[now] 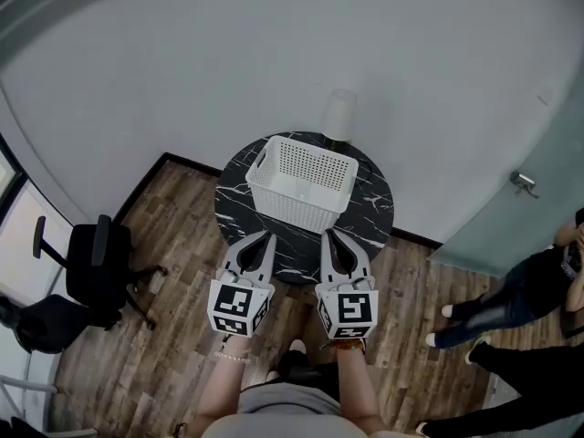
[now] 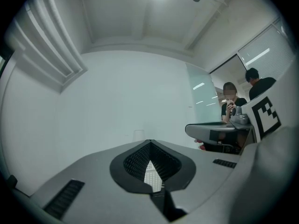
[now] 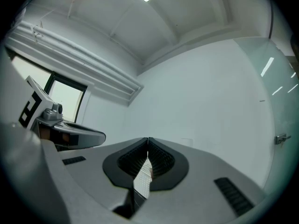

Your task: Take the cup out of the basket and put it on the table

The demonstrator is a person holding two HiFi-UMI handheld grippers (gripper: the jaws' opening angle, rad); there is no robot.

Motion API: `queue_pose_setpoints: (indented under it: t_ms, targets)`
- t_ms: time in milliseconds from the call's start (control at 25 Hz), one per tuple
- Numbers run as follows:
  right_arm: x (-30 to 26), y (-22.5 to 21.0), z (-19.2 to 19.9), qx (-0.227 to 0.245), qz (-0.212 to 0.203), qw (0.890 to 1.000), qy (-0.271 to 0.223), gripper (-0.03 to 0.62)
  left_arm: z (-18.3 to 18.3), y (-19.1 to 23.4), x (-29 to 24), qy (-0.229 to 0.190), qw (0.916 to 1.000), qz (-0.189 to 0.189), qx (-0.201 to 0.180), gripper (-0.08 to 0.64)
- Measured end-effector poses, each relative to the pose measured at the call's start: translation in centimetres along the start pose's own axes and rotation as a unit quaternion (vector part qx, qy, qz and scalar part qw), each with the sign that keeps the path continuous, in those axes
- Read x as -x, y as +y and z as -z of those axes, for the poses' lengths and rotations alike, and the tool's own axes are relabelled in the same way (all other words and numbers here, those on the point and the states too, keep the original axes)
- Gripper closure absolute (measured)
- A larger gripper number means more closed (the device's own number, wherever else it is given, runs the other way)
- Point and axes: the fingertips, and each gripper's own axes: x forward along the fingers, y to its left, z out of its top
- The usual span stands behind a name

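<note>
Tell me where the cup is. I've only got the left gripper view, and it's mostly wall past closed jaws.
Observer: In the head view the cup stands upright at the far edge of the table, behind the basket, not in it.
Operator: Anything in the basket?
Observer: From above it looks empty.
Operator: And the other gripper?
Observer: The right gripper is shut on nothing, going by its own view.
</note>
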Motion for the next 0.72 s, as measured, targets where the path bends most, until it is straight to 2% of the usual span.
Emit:
queue_pose_setpoints:
  t_ms: [720]
  targets:
    - [-7.1, -5.1, 0.7, -0.01, -0.076, 0.997, -0.002, 0.584, -0.9, 1.3, -7.5, 0.005, 0.997, -0.077, -0.01, 0.555]
